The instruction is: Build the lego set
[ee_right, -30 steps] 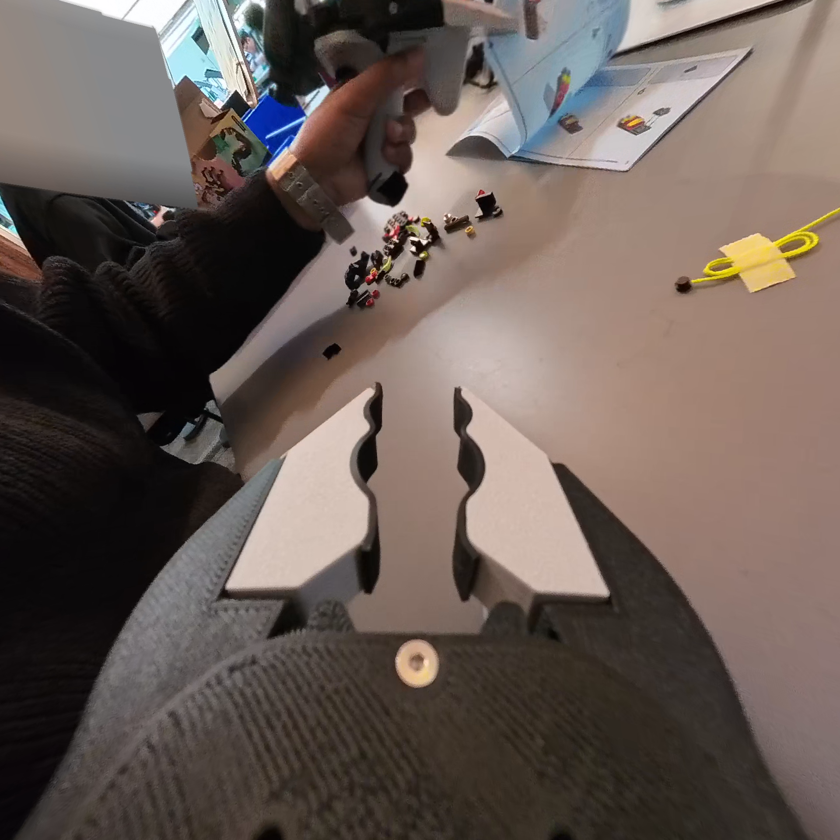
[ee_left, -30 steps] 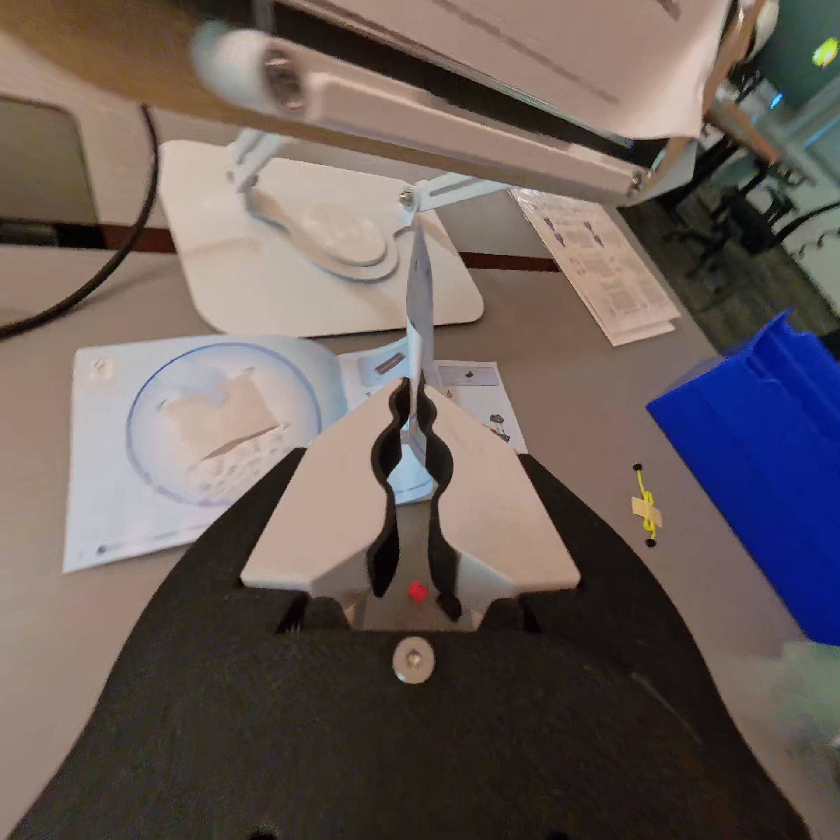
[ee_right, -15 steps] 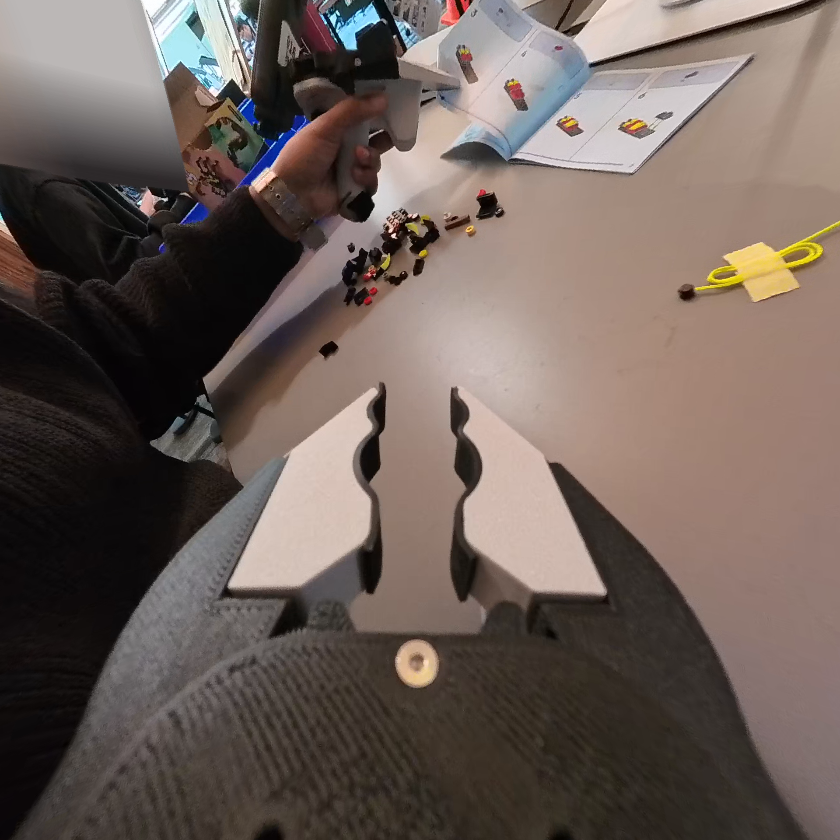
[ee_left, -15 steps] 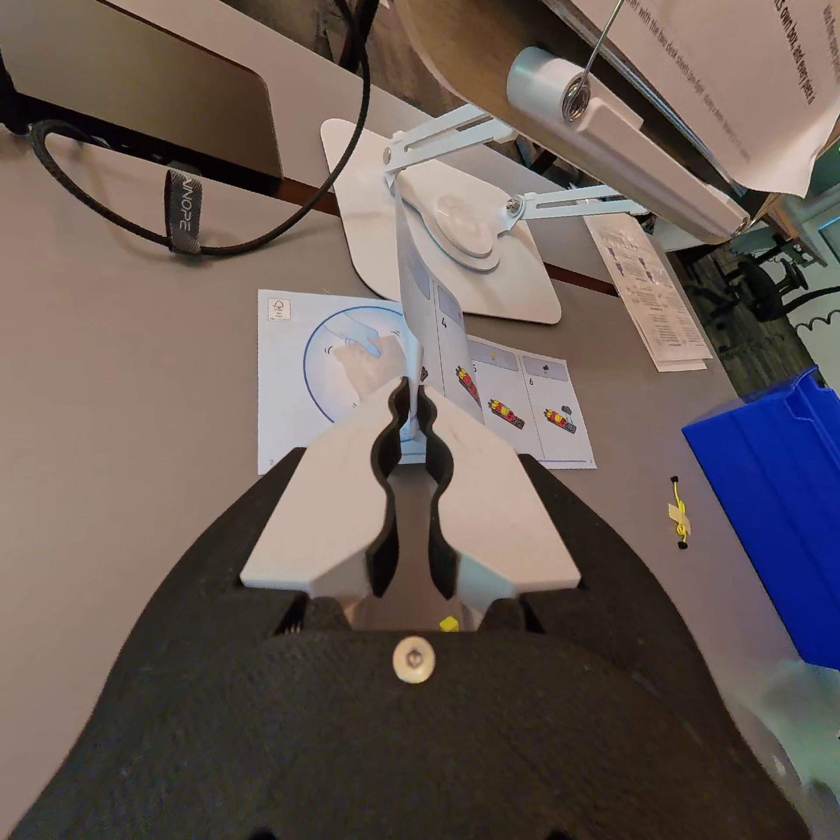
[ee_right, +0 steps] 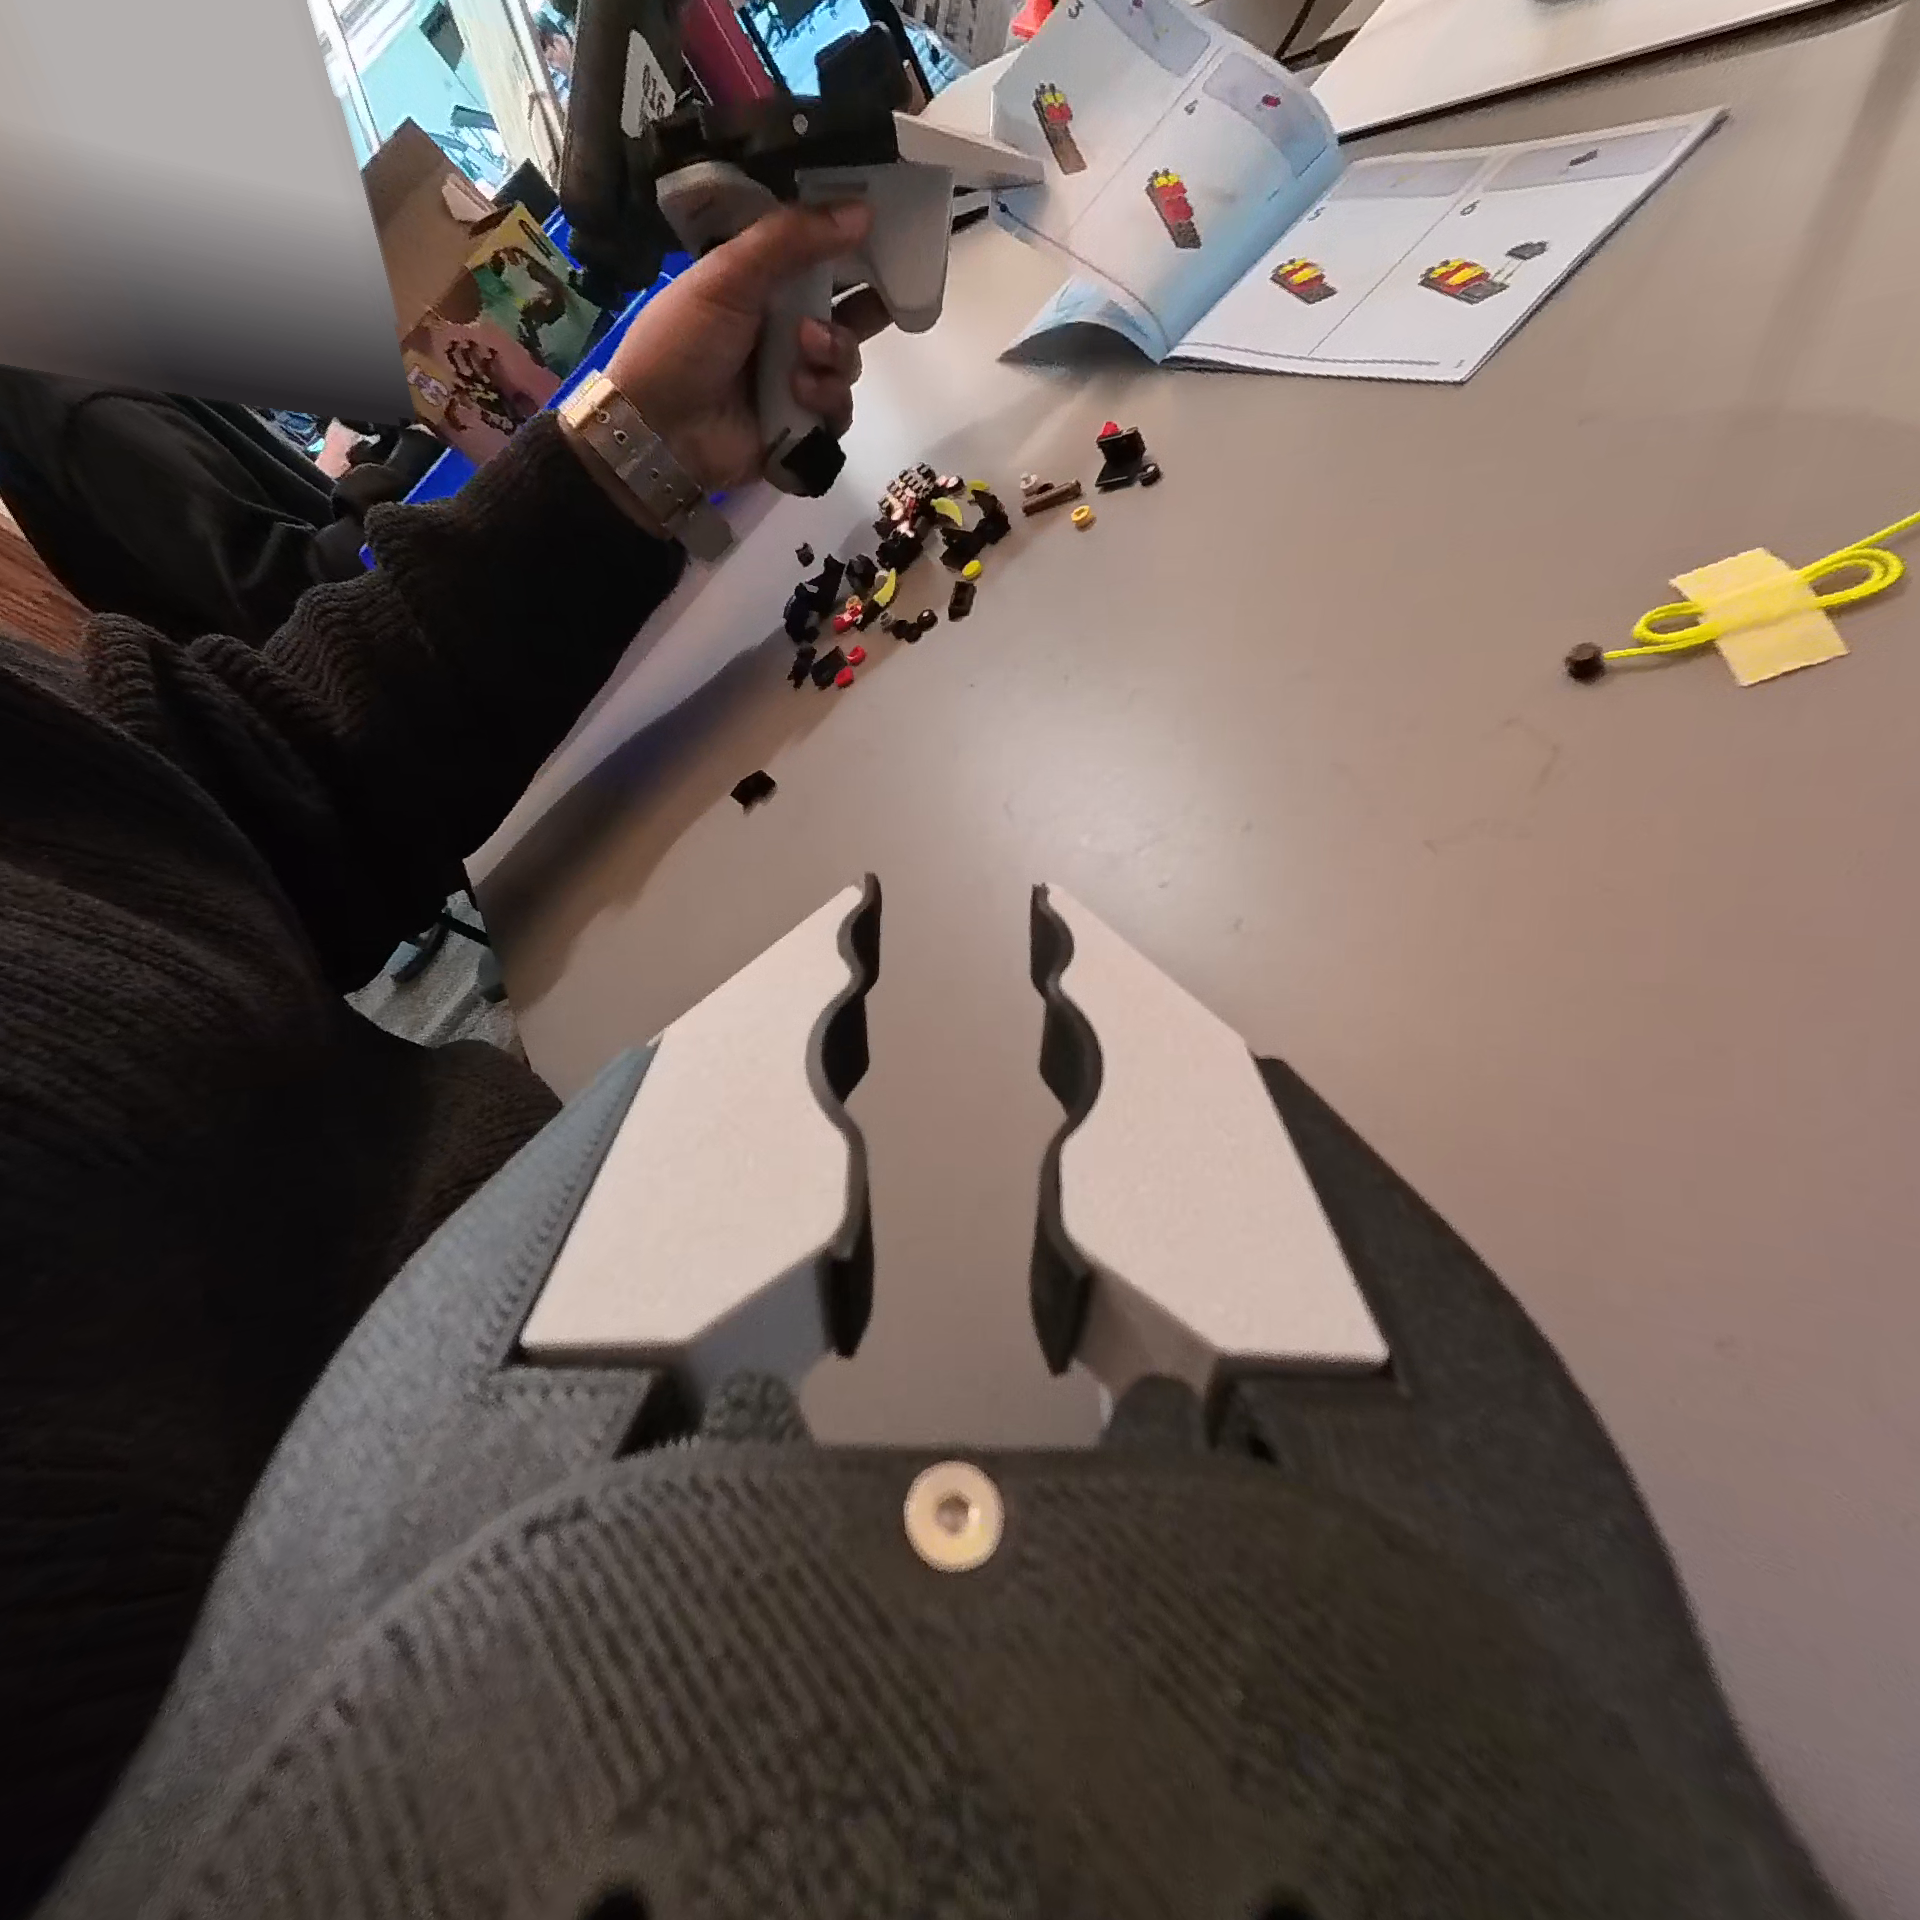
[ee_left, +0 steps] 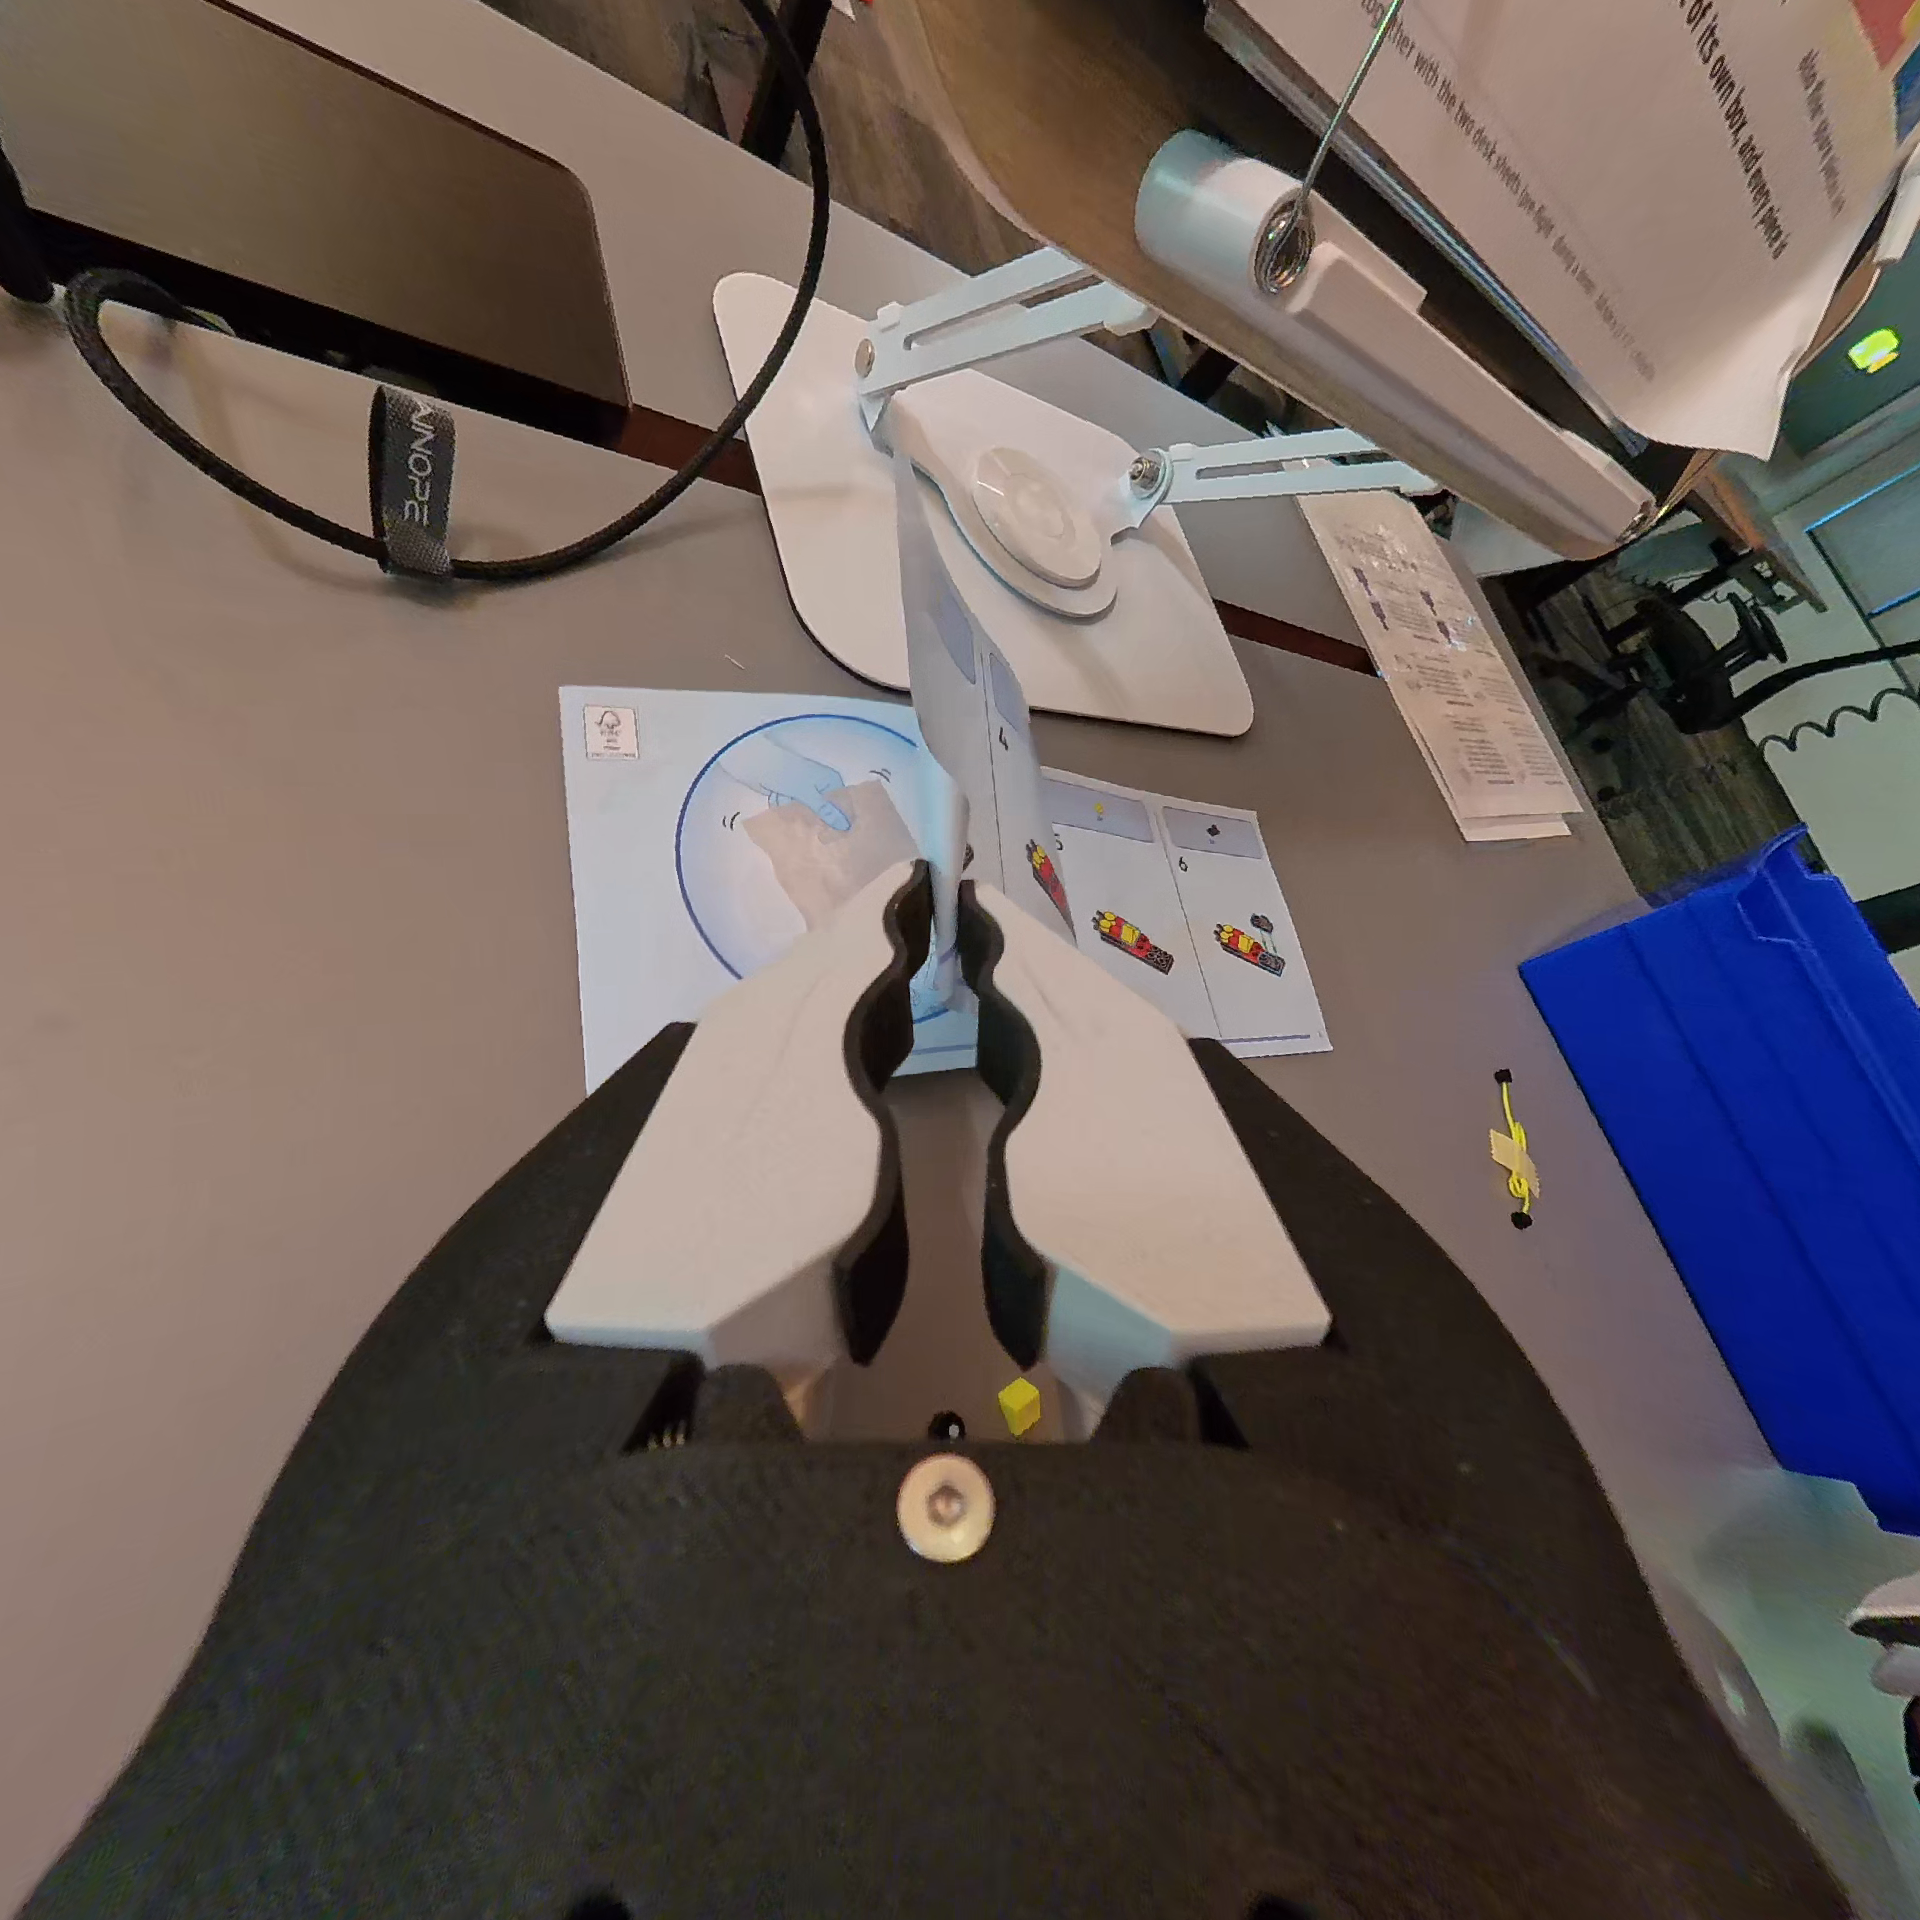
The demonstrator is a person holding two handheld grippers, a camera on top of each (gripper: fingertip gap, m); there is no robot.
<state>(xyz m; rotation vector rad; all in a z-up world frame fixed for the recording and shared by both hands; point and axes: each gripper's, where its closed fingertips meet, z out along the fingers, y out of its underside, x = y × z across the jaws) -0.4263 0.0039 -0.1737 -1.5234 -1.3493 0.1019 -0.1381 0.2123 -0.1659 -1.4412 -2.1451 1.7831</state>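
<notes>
My left gripper (ee_left: 940,899) is shut on a single page (ee_left: 956,707) of a light-blue instruction booklet (ee_left: 727,862). It holds that page upright above the open booklet on the grey table (ee_left: 260,935). The right wrist view shows the same gripper (ee_right: 1023,171), held by a hand, pinching the edge of the raised page over the booklet (ee_right: 1403,260). My right gripper (ee_right: 954,899) is open and empty, low over bare table. A scatter of small black, red and yellow bricks (ee_right: 914,551) lies between it and the booklet.
A white stand base (ee_left: 821,436) sits behind the booklet, with a clipboard of papers (ee_left: 1558,156) overhead. A blue bin (ee_left: 1745,1143) stands at the right. A taped yellow cord (ee_right: 1756,618) and a black cable (ee_left: 416,478) lie on the table. A sleeved arm (ee_right: 312,675) is at the left. There is about 35 centimetres between the tips of the two grippers.
My left gripper has carried the pinched page across the booklet, and more of the open spread now shows. My right gripper has stayed where it was, still open.
</notes>
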